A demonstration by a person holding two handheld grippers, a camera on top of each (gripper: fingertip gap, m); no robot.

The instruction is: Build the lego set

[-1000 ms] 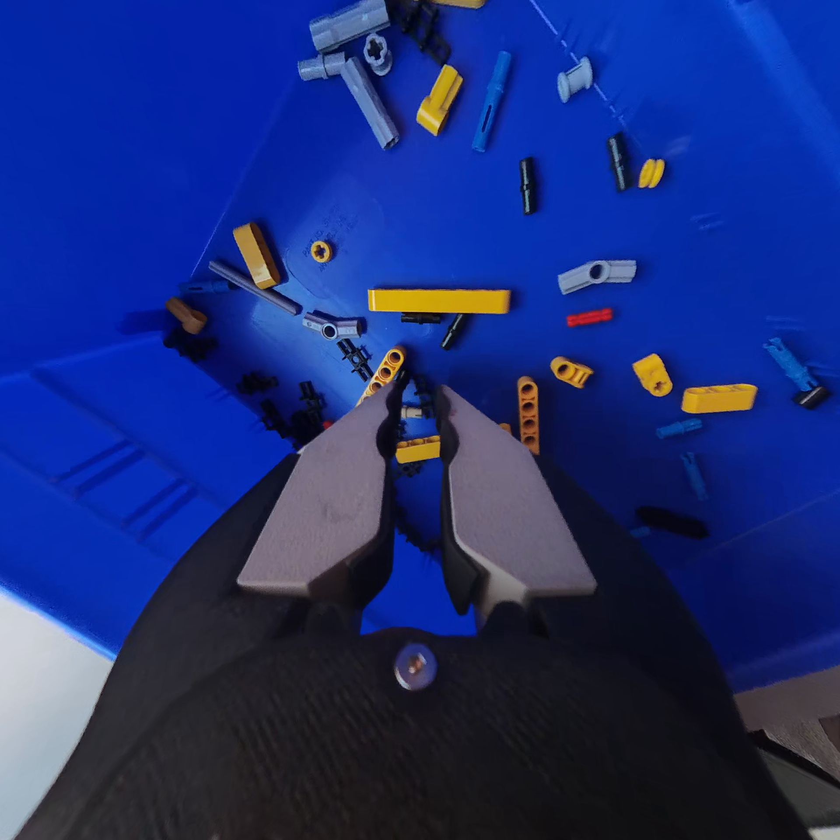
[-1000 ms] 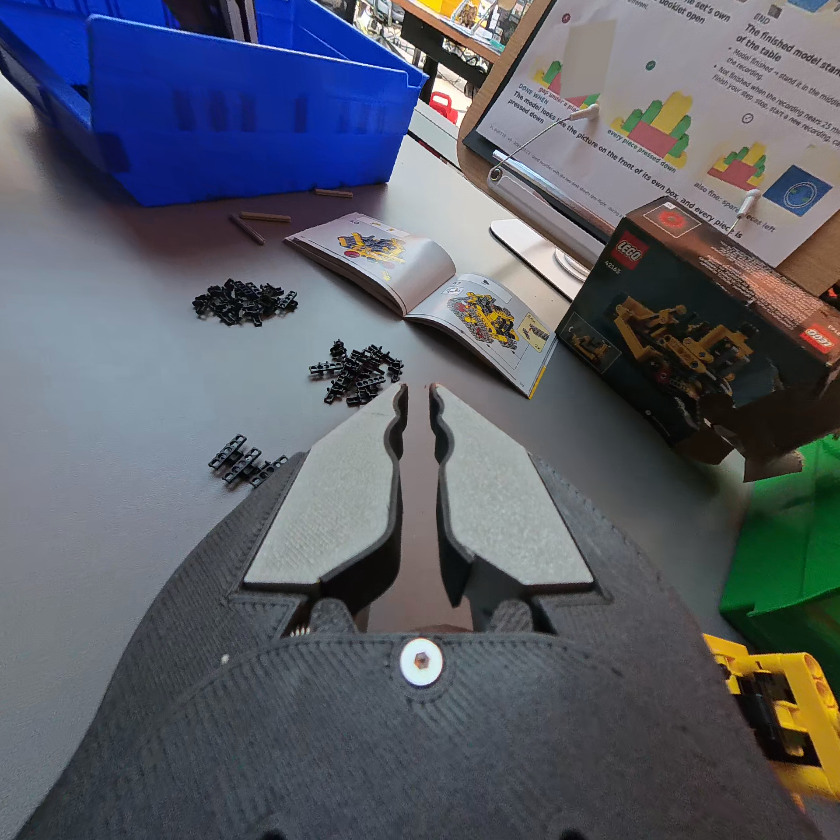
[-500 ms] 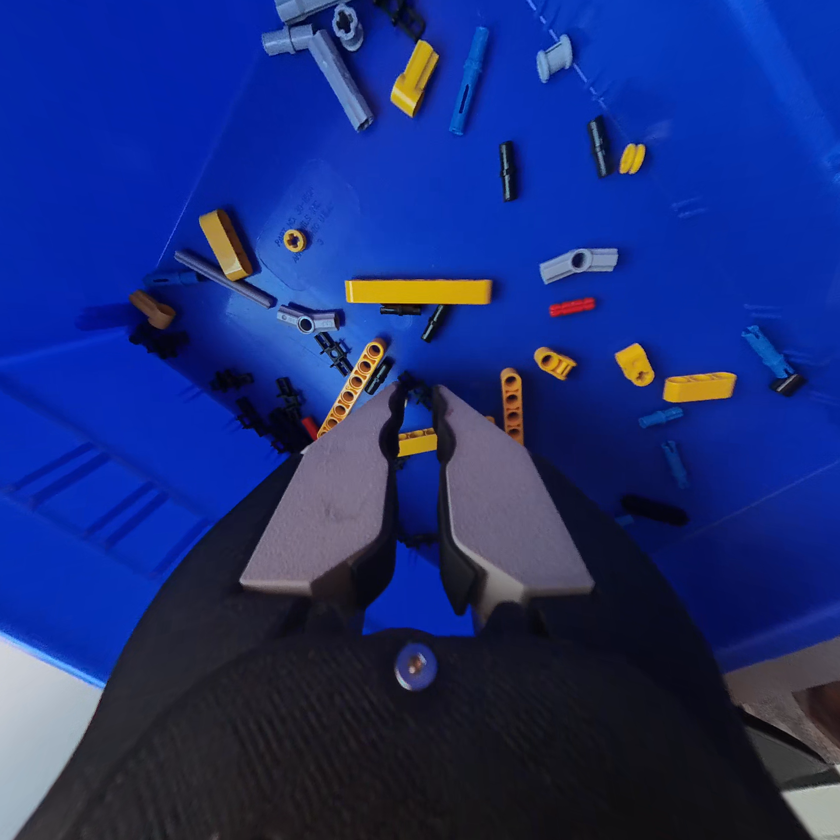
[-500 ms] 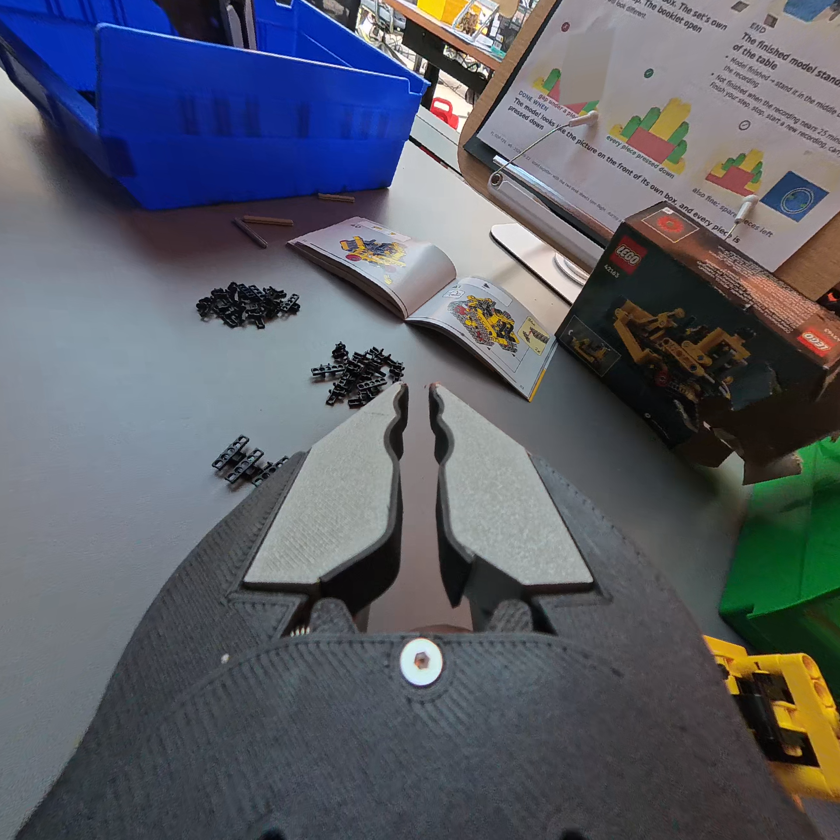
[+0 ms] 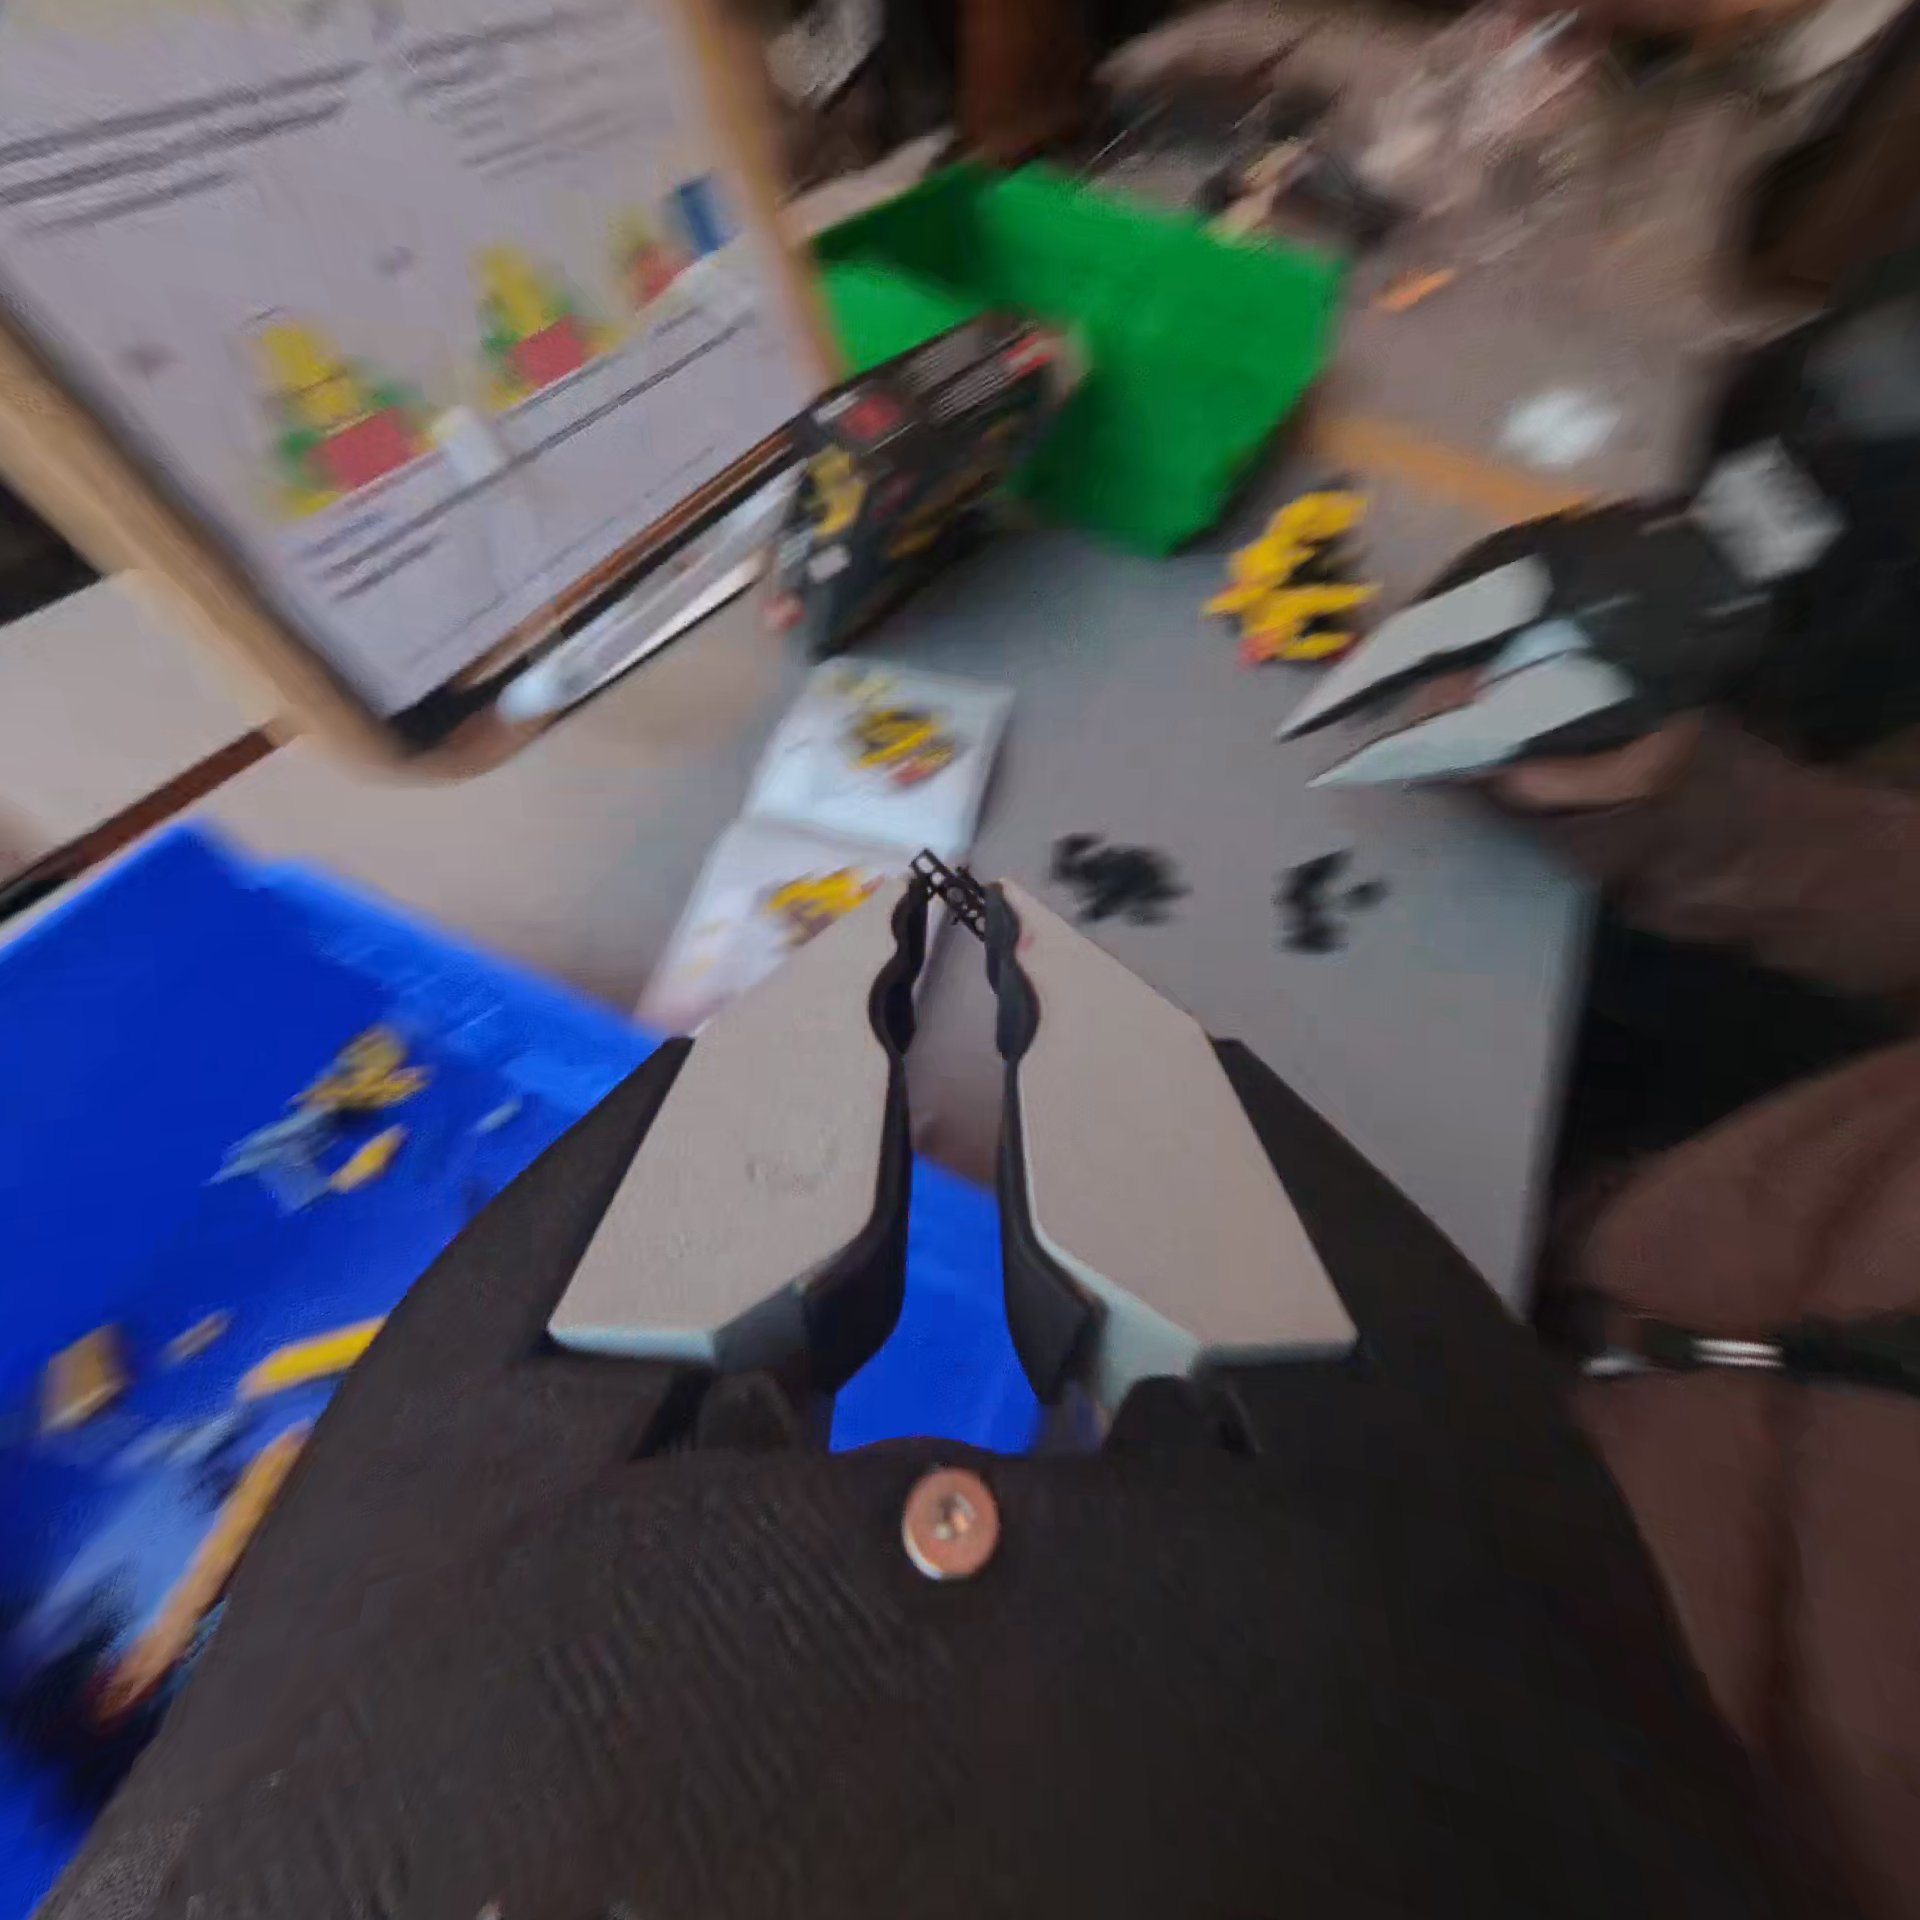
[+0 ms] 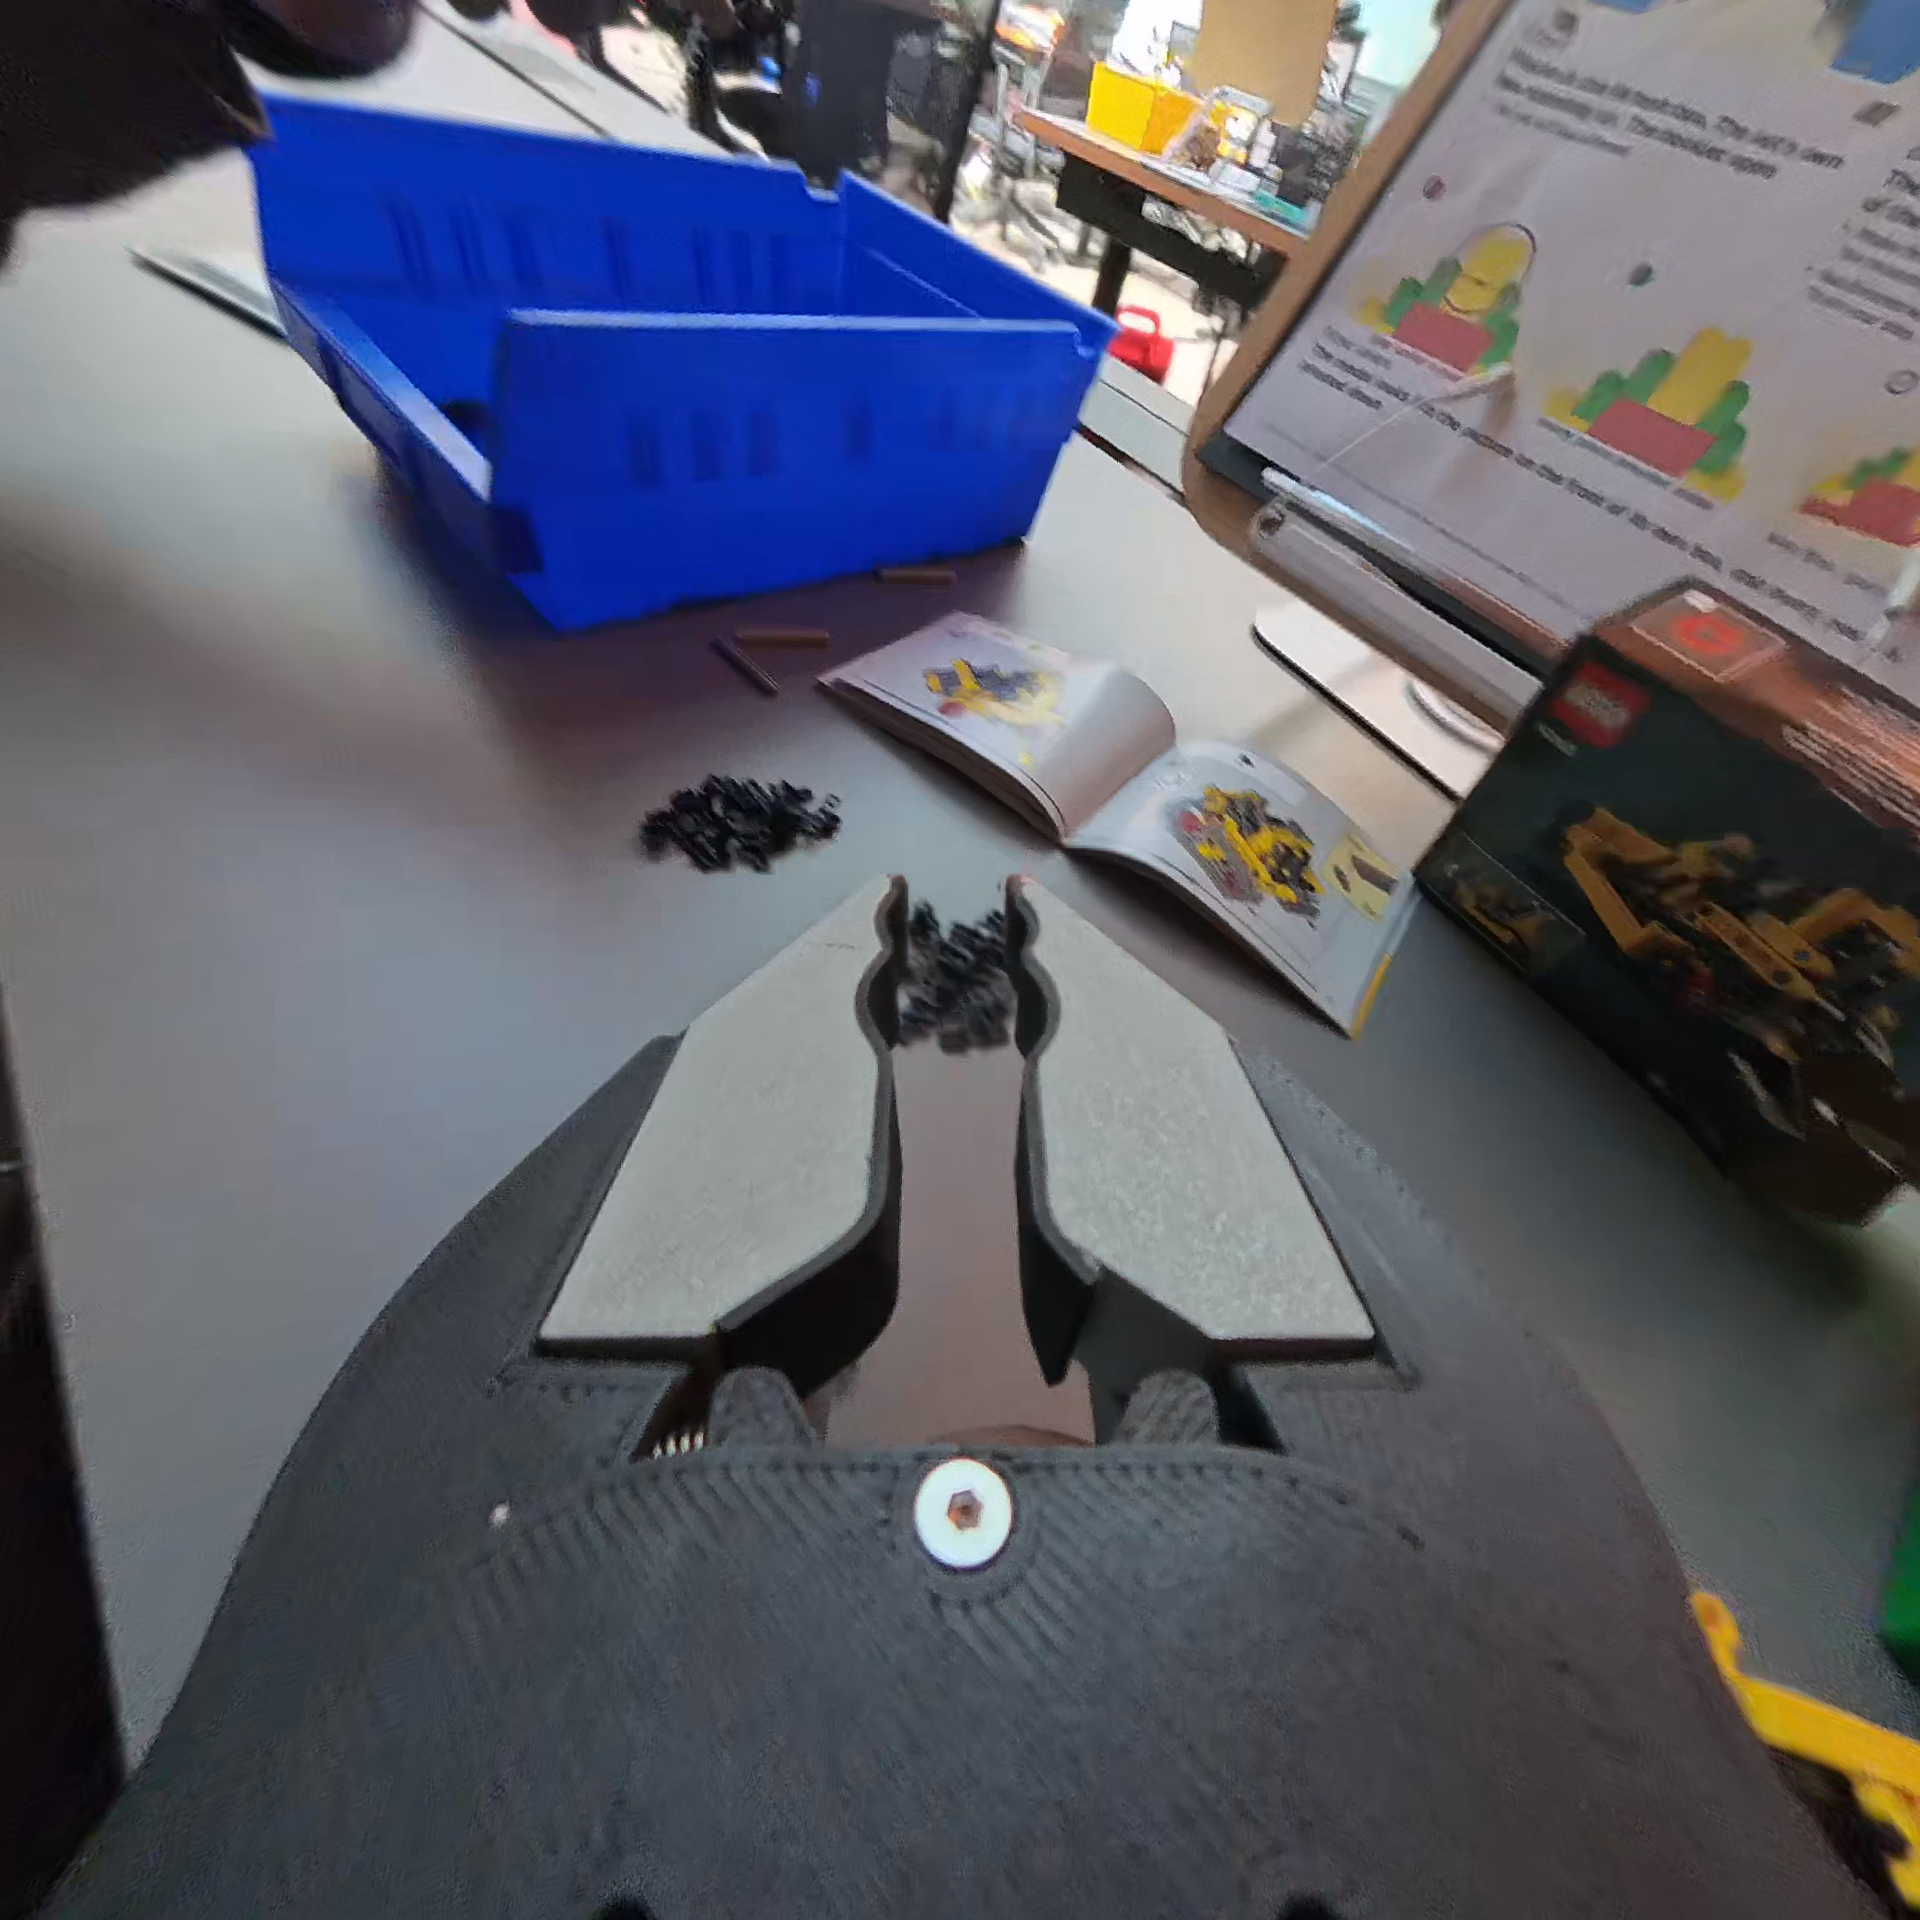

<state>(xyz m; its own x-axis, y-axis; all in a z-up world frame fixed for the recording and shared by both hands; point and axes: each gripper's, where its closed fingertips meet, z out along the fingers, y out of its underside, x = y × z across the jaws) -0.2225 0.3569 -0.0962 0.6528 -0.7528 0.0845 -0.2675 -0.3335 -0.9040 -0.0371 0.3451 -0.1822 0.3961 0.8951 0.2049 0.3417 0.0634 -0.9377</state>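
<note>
A small black lattice-shaped plastic link [image 5: 951, 891] is pinched at the tips of the left gripper [image 5: 954, 904], carried over the open paper instruction booklet [image 5: 883, 743], probably for sorting with the black link piles [image 6: 740, 821] beside that booklet. The right gripper [image 6: 951, 909] hangs slightly parted and empty near the booklet.

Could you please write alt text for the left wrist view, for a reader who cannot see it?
The left hand-held gripper pinches a small black piece at its tips, above a grey table in a motion-blurred picture. A blue bin of loose parts sits lower left; an open booklet and two black piles lie ahead. The right hand-held gripper shows at right.
</note>
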